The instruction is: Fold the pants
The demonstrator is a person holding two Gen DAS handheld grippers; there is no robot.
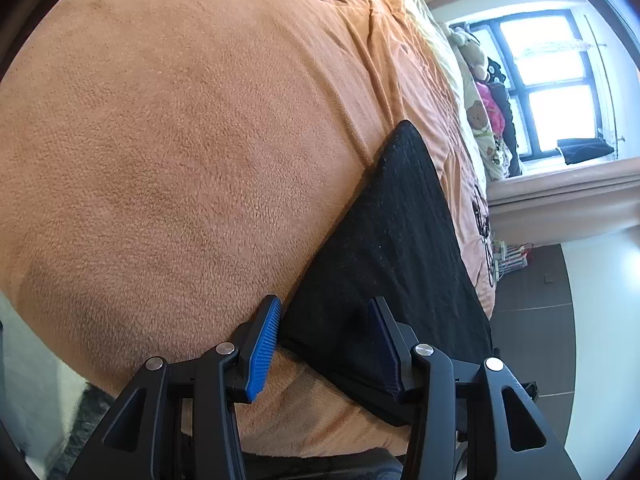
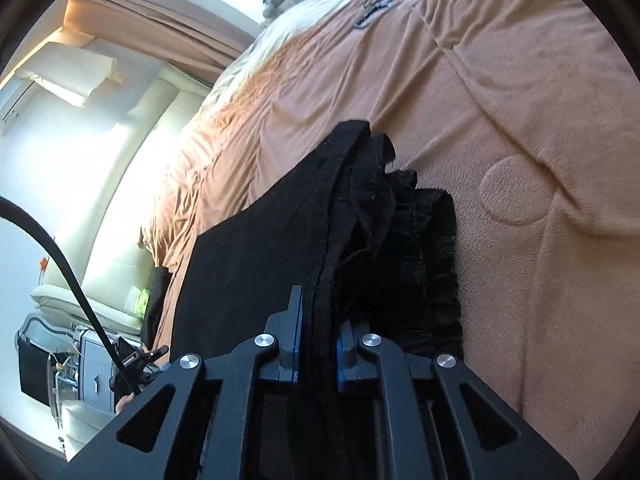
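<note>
in the left wrist view the orange fleece blanket [image 1: 180,140] fills the left and middle of the picture, covering the bed. right of it the black pants [image 1: 384,248] lie flat on the blanket as a long dark strip running toward the far window [image 1: 560,80], along the bed's right edge. the left gripper [image 1: 326,344] stands about half open, its blue pads [image 1: 262,348] apart; the near corner of the pants sits between them but the pads do not press on it. soft toys [image 1: 480,92] are piled by the window at the far end.

in the right wrist view a pale cream sofa [image 2: 92,280] and a black cable [image 2: 60,264] show at the left, off the bed's edge. in the middle the pants [image 2: 260,248] rise in bunched layers, the gathered waistband at their right side. the right gripper [image 2: 318,344] is closed tight on a seamed edge of the pants. the blanket [image 2: 520,120] spreads to the right.
</note>
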